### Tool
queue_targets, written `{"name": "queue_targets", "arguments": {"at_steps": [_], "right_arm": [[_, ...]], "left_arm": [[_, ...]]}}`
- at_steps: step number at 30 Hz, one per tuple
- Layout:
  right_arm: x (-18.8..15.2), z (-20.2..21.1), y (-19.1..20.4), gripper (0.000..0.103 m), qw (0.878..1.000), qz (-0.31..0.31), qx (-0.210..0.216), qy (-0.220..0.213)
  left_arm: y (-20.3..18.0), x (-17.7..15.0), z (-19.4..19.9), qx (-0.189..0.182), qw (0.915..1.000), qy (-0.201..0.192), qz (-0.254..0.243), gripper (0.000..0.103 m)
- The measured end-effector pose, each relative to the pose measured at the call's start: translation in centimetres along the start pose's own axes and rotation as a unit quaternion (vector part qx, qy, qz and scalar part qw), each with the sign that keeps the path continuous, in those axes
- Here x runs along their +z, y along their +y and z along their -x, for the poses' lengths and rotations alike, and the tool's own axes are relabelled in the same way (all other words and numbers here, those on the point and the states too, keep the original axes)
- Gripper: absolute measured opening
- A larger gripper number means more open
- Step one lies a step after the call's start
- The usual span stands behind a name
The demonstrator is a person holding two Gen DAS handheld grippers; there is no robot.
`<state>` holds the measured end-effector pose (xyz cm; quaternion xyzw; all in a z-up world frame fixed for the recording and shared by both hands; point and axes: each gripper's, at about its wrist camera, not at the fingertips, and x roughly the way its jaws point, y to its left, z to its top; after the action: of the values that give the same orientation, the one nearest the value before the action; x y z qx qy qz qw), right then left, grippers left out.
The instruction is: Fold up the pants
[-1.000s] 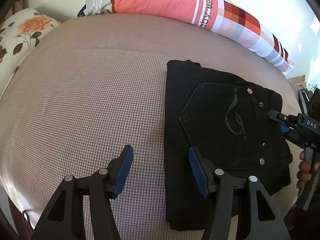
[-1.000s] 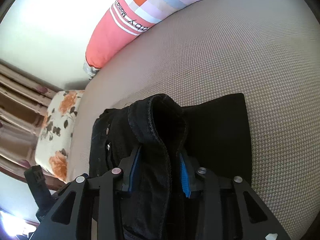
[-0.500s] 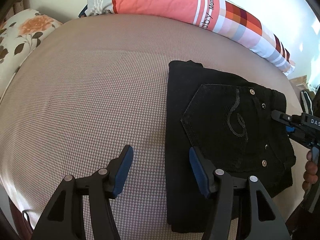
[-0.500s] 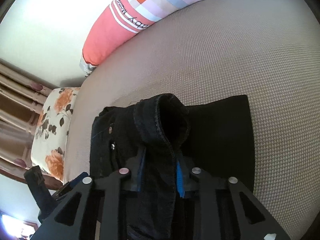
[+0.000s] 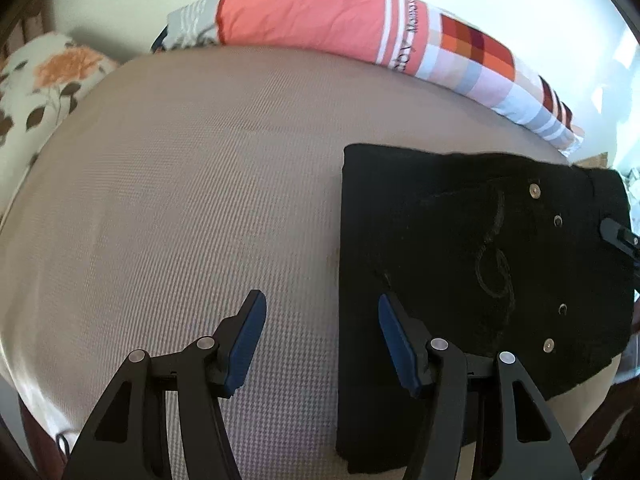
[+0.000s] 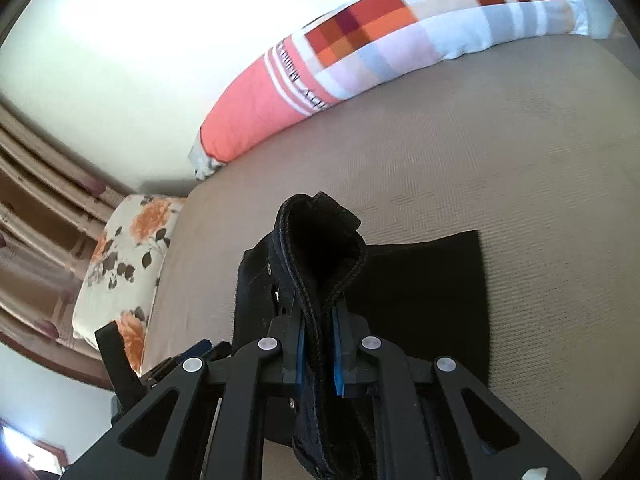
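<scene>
The black pants [image 5: 460,264] lie folded into a flat rectangle on the beige mattress [image 5: 180,208], back pocket with stitched swirl and rivets facing up. My left gripper [image 5: 320,332] is open and empty, hovering over the pants' left edge. My right gripper [image 6: 318,344] is shut on the pants' waistband [image 6: 320,248], which bunches up in a raised loop above the jaws. Its tip shows at the right edge of the left wrist view [image 5: 620,236]. In the right wrist view the rest of the pants [image 6: 432,304] lies flat to the right.
A long bolster pillow [image 5: 360,36] in coral, stripes and checks lies along the far wall. A floral pillow [image 5: 44,88] sits at the left end. The mattress edge runs just right of the pants. A wooden bed frame [image 6: 36,216] shows beyond the floral pillow.
My right gripper closed tightly on the waistband and lifted it into a taller loop. The pants shifted slightly right and flattened out. My left gripper stayed open in place.
</scene>
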<state>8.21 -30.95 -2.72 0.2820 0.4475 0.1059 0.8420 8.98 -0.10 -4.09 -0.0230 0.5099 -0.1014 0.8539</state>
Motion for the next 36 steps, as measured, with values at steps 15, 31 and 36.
{"name": "queue_targets", "arguments": {"at_steps": [15, 31, 36], "right_arm": [[-2.0, -2.3, -7.0, 0.022, 0.993, -0.056, -0.099, 0.014], [-7.4, 3.6, -4.8, 0.011, 0.993, -0.040, -0.107, 0.022], [-7.8, 4.3, -3.6, 0.010, 0.993, -0.031, -0.116, 0.009]], "left_arm": [[-3.3, -1.1, -3.4, -0.010, 0.9985, 0.033, -0.041, 0.060], [-3.9, -3.6, -1.6, -0.021, 0.9971, 0.041, -0.060, 0.062], [-4.0, -3.8, -1.4, -0.018, 0.9968, 0.044, -0.064, 0.062]]}}
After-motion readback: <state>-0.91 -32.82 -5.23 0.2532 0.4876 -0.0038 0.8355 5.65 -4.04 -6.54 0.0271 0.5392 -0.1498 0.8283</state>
